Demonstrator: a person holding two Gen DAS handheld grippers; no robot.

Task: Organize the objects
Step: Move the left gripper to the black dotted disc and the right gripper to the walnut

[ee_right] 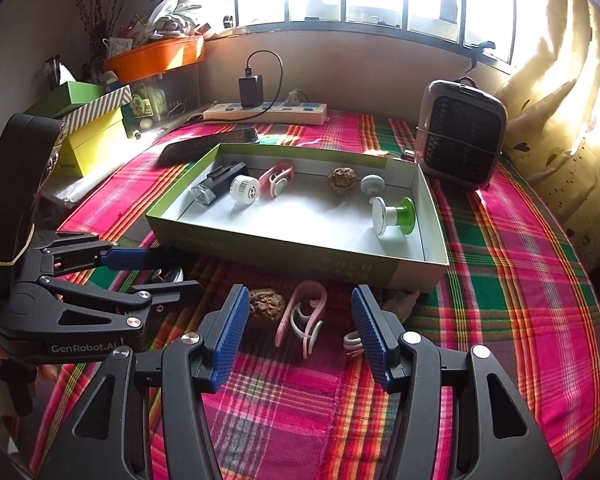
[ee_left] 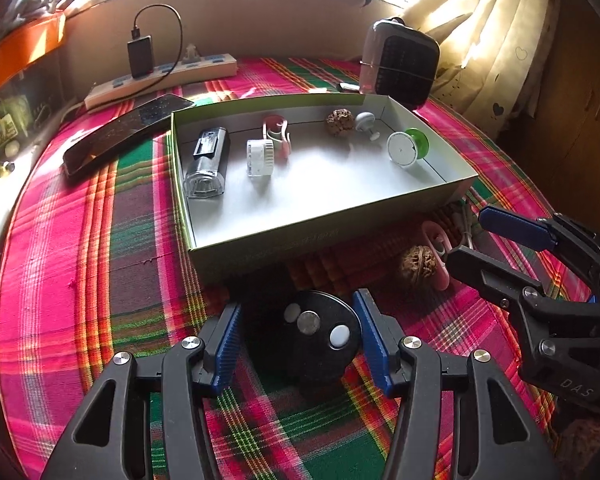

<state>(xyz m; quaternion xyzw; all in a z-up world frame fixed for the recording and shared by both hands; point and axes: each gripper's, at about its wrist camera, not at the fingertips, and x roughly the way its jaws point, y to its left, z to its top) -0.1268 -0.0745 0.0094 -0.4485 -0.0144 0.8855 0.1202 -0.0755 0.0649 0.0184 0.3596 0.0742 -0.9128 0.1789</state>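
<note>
Both my tools are hanging released, tilted down over the plaid worktop (ee_left: 80, 240) before the box (ee_left: 260, 248).

Left wrist view: my left tool (ee_left: 296, 344) is straddling a black disc (ee_left: 320, 332) without touching it, jaws apart. Right wrist view: my right tool (ee_right: 296, 334) is hovering with jaws spread around a pink clip (ee_right: 304, 320), a walnut (ee_right: 266, 306) just beside its left pad.

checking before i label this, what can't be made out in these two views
- Black disc: in the right wrist view almost wholly hidden behind the left tool.
- White clip: right wrist view, partly covered by the right tool finger.
- Lettering on the box front wall: both views, too dim and small to read.
- Box's front inner edge: hidden by its own wall.
</note>
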